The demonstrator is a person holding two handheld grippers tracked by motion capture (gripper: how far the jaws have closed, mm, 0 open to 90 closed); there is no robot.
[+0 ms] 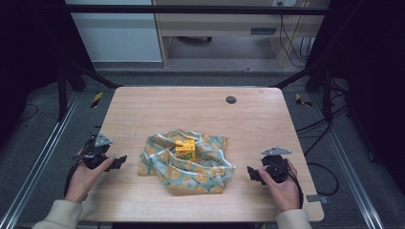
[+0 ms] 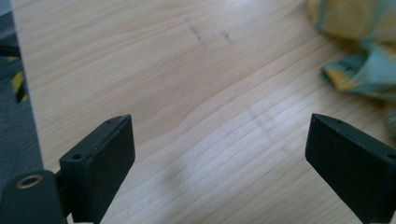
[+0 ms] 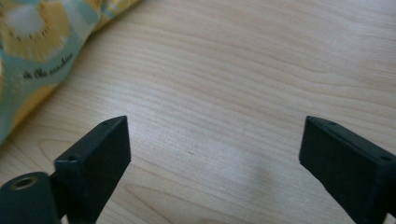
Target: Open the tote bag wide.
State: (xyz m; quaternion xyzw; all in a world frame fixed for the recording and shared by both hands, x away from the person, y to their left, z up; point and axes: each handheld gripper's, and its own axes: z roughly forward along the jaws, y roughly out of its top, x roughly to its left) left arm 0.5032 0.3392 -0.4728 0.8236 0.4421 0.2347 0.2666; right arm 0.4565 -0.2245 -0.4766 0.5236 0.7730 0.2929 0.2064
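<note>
Both tongs, left (image 1: 119, 160) and right (image 1: 251, 172), rest released on the bench (image 1: 143, 102) flanking the crumpled cloth (image 1: 200, 167) with its yellow box (image 1: 185, 149); each should pinch 1 cloth edge low.

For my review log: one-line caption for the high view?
Open left gripper and right gripper flank a crumpled patterned cloth holding a yellow box.

A lab — metal rig frame (image 1: 47, 152), trailing cables (image 1: 291, 43).

wooden table (image 1: 143, 109) | grey floor (image 1: 28, 138) | pale cabinet (image 1: 114, 33) behind | dim room
</note>
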